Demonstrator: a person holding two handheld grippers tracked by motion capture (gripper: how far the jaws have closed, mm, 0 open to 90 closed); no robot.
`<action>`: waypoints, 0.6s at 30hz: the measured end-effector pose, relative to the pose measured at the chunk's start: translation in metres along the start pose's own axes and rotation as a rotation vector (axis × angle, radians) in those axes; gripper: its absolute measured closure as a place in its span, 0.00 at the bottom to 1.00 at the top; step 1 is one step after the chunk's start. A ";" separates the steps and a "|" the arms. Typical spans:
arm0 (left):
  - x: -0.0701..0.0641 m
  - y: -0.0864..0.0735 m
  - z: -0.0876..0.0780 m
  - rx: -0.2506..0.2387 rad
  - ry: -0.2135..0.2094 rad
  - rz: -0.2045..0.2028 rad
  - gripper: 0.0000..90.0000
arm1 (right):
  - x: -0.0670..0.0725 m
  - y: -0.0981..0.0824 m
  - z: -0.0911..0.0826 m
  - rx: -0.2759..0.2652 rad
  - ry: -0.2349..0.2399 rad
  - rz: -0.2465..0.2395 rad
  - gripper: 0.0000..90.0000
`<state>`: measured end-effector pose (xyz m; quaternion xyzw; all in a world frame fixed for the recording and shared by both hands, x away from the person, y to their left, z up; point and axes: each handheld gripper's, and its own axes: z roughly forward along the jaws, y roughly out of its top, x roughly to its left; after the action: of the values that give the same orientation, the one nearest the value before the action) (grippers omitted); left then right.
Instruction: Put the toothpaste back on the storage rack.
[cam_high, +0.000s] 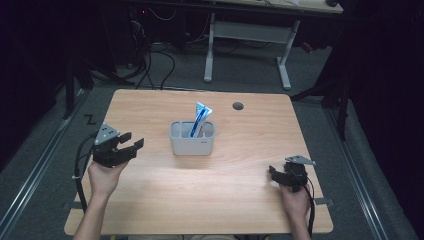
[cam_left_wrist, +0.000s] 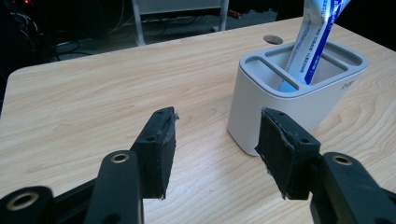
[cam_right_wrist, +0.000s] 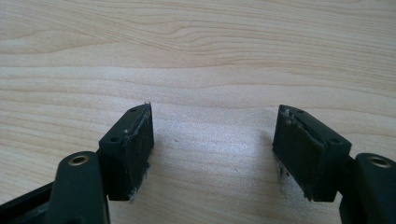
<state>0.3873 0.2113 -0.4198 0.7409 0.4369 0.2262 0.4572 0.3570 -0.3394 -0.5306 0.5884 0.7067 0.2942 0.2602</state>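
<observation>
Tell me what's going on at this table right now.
A person holds a set of tongs in each hand over a wooden table. The left tongs are open and empty, pointing at a white holder in the middle of the table, just short of it. A blue and white tube stands tilted in one of the holder's slots. The right tongs are open too, low over bare wood near the table's right edge, holding nothing.

Lab: dark curtains (cam_high: 385, 100), floor cables (cam_high: 150, 65), desks (cam_high: 250, 30)

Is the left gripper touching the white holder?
Apart. The high view shows bare table between the left gripper and the white holder; its jaws stand open, nothing between them.
</observation>
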 end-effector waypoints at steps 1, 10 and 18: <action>0.000 -0.001 0.000 0.001 0.000 -0.004 0.52 | 0.000 0.000 0.000 0.000 0.001 0.001 0.32; 0.001 -0.011 0.002 0.013 -0.004 -0.022 0.51 | 0.000 0.000 0.000 0.000 0.000 0.002 0.32; 0.002 -0.020 0.003 0.025 -0.007 -0.038 0.51 | 0.000 0.000 0.000 0.001 0.000 0.002 0.32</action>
<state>0.3820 0.2153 -0.4388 0.7388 0.4523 0.2093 0.4535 0.3570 -0.3393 -0.5305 0.5894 0.7061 0.2942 0.2598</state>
